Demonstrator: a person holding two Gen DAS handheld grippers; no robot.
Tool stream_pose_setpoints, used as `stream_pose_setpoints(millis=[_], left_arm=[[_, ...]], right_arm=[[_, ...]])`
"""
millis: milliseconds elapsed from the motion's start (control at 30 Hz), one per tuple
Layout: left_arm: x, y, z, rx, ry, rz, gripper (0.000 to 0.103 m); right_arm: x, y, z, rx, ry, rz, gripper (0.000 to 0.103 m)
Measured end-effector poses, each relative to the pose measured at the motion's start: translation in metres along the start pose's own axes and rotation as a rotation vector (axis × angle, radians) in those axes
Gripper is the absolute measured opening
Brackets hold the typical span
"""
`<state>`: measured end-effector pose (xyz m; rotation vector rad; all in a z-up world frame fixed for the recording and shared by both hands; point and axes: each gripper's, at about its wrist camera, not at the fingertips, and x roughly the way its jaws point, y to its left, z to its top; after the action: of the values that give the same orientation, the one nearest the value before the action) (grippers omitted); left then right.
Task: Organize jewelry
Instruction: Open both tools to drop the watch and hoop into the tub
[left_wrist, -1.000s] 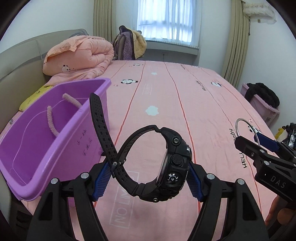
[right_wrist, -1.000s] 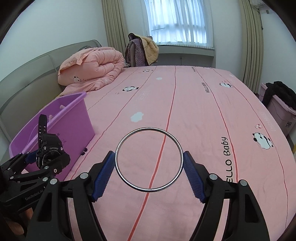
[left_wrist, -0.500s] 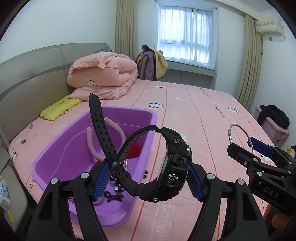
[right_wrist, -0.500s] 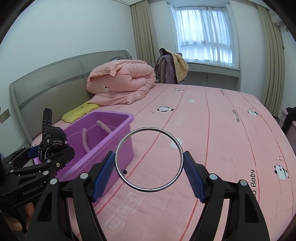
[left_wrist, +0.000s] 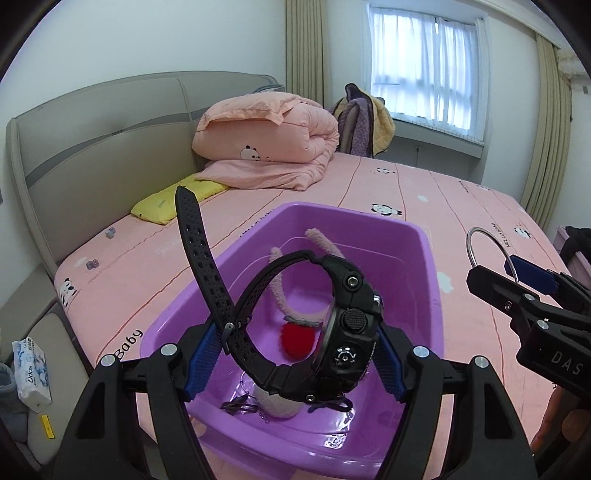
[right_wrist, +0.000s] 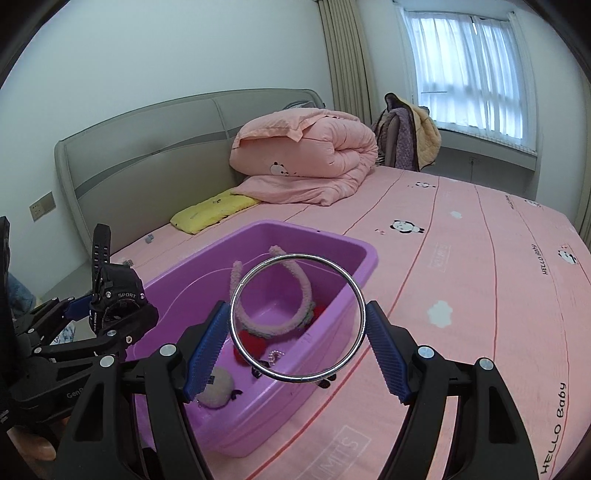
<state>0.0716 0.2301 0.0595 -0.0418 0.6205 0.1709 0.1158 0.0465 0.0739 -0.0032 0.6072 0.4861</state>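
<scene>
In the left wrist view, my left gripper fills the bottom of the frame, its blue pads clamped on a black sports watch. One strap sticks up toward the upper left while the other loops over to the watch body. Behind the watch, in the centre of the frame, sits a purple plastic bin on a pink bed sheet. Inside the bin I see a fuzzy pink headband, a red pom-pom and small dark clips at the bottom.

In the right wrist view, my right gripper sits at the lower centre, its pads pressed against both sides of a silver bangle, which stands upright, facing the camera. The bin appears through and behind the bangle. The left gripper with the watch shows at the left edge.

A folded pink duvet and a yellow pillow lie toward the upper centre, by a grey headboard.
</scene>
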Motion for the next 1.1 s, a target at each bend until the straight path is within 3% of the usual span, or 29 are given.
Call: stream_pose_setpoints(millis=[533,800,1033,1100], left_arm=[[0.066,0.039,-0.008,-0.06,0.117,0.04,0.07],[0.075,0.04,-0.006,-0.066,0.132,0.051,0.072],[0.081,0.048,-0.009,-0.114,0.194,0.041,0.074],[0.08,0.049,-0.009,-0.115,0.2,0.045,0.08]], right_arm=[[0.111,0.021,0.014,-0.073,0.176,0.01,0.072],[0.133,0.017,0.011,-0.079,0.22,-0.014,0.072],[0.134,0.015,0.012,-0.069,0.242,-0.04,0.072],[0.133,0.014,0.012,-0.065,0.245,-0.043,0.072]])
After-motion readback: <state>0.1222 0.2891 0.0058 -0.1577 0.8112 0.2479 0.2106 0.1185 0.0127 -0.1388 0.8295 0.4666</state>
